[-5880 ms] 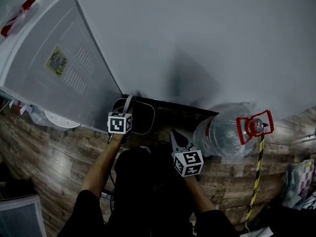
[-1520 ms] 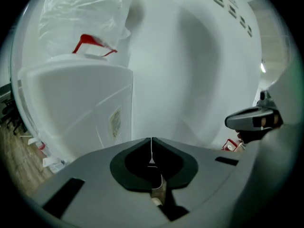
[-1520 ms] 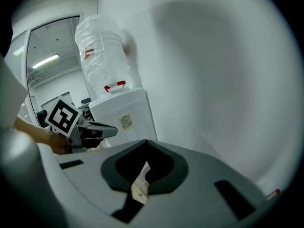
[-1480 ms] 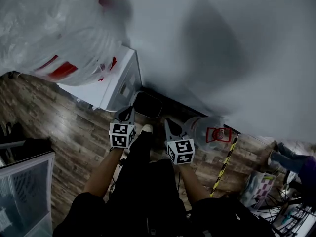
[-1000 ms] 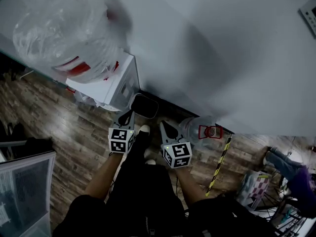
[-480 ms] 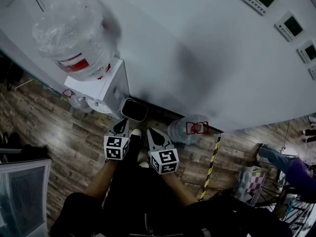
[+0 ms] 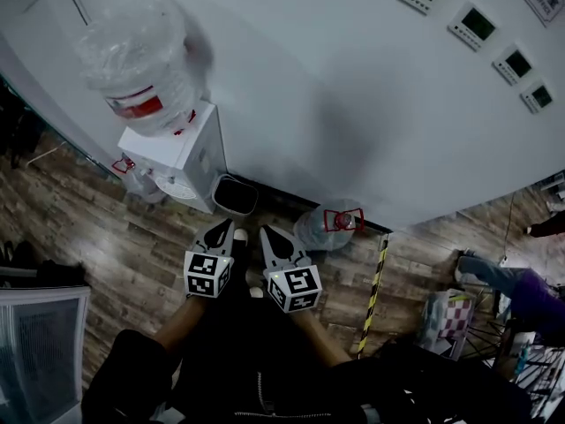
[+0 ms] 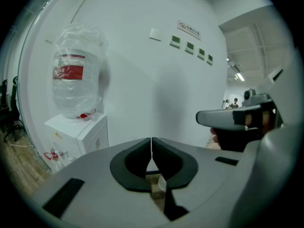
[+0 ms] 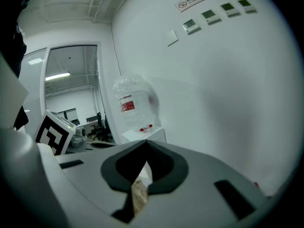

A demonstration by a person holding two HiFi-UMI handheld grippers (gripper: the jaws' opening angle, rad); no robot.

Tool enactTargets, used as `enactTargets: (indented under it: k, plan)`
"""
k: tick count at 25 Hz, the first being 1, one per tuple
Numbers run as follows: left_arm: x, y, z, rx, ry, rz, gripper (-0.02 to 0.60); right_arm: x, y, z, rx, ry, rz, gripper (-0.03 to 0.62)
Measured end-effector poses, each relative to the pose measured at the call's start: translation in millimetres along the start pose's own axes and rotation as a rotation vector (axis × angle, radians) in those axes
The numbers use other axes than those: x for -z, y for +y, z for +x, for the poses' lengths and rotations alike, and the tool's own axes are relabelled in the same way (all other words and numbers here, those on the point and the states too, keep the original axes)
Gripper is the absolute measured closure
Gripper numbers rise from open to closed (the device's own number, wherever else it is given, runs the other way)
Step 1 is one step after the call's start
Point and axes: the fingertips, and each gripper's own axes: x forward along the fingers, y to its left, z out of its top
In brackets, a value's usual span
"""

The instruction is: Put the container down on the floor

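The container, a big clear water jug (image 7: 320, 230) with a red handle at its neck, lies on the wooden floor against the white wall in the head view. My left gripper (image 7: 221, 229) and right gripper (image 7: 266, 233) hang side by side to its left, apart from it, both shut with nothing held. In the left gripper view the jaws of my left gripper (image 8: 151, 139) meet on a thin line, and the right gripper's body shows at the right. In the right gripper view my right gripper (image 9: 144, 142) is closed too. The jug shows in neither gripper view.
A white water dispenser (image 7: 173, 156) stands at the wall to the left, carrying a plastic-wrapped bottle (image 7: 137, 63) with a red label. A black bin (image 7: 233, 196) sits beside it. A yellow-black striped pole (image 7: 372, 294) and bags (image 7: 447, 318) are at the right. Panels hang on the wall.
The head view has risen and pulled back, so more wall and floor show. Both grippers have come up and drawn together, away from the jug, which stays on the floor.
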Motion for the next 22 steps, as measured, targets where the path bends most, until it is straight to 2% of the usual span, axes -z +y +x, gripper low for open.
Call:
enactTargets:
  k: [11, 22]
  plan:
    - [17, 1, -45, -0.029, 0.011, 0.021, 0.561, 15, 18, -30, 0.004, 0.015, -0.007, 0.583]
    - [11, 0, -36, -0.021, 0.011, 0.016, 0.561, 4, 25, -28, -0.023, 0.026, -0.057, 0.583]
